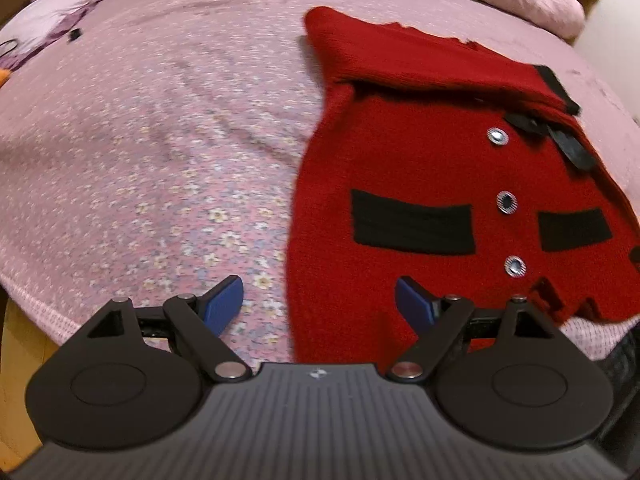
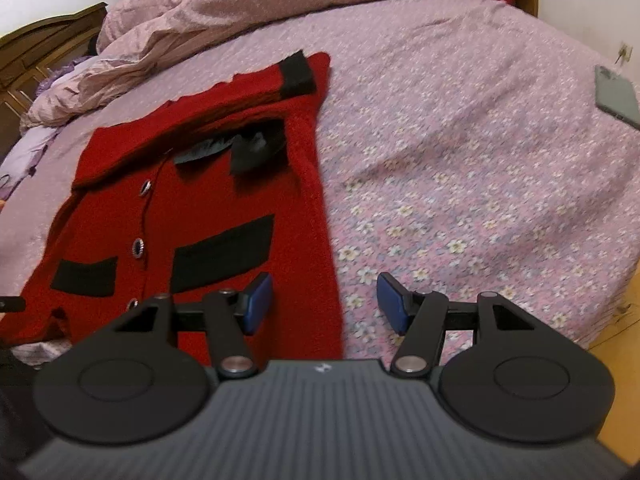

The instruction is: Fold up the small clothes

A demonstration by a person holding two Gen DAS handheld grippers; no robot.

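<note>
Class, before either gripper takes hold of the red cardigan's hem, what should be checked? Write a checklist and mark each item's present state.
1. Left gripper open, nothing held: ok.
2. Right gripper open, nothing held: ok.
3. Red cardigan lies flat on the bedsheet: ok.
4. Both sleeves folded across the chest: ok.
5. Each gripper straddles a side edge of the cardigan near the hem: ok.
6. Phone lies apart from the cardigan: ok.

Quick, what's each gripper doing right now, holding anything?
Left gripper: open, holding nothing, over the red cardigan's edge.
Right gripper: open, holding nothing.
</note>
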